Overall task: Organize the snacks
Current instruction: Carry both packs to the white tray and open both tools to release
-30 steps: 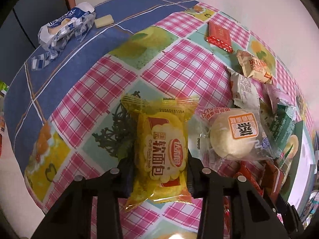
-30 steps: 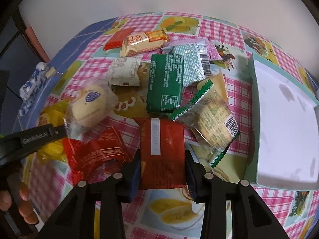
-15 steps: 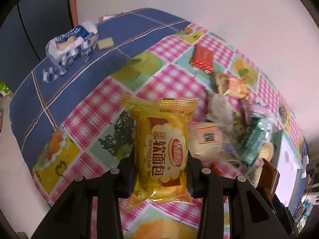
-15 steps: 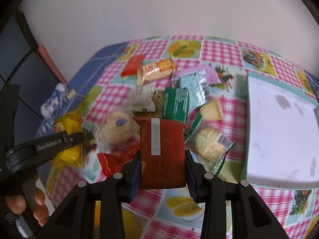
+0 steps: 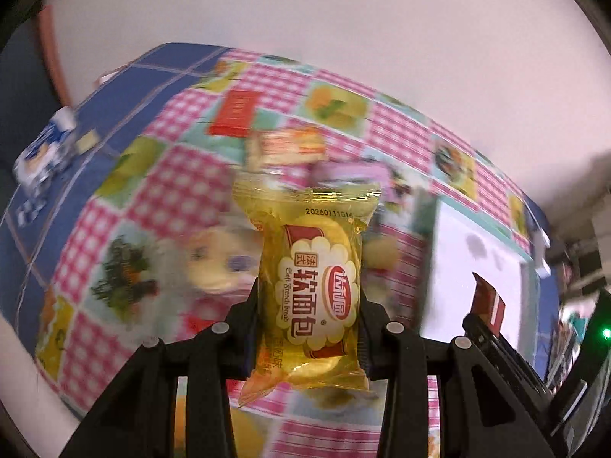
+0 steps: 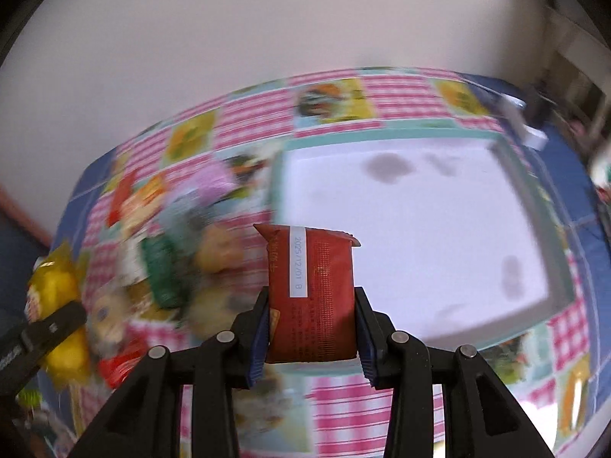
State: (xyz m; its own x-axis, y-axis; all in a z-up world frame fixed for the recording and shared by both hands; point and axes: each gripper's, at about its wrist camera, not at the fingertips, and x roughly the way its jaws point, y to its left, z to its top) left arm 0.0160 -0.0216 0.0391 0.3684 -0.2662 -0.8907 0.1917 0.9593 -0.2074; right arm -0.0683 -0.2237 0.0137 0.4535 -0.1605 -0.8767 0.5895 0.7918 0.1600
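Both packets have left the tablecloth: the yellow bread packet (image 5: pixel 309 290) and red packet (image 6: pixel 311 297) now ride above the white tray (image 6: pixel 412 236).

— What do we have besides the snacks?

— We see the desk (image 5: pixel 183 191) under a checked pink cloth with fruit pictures (image 6: pixel 332 99), and a blue part at its left edge.

— And behind it?

— We face a plain pale wall (image 5: pixel 343 19). In the right wrist view we make out blurred furniture (image 6: pixel 573 76) at far right.
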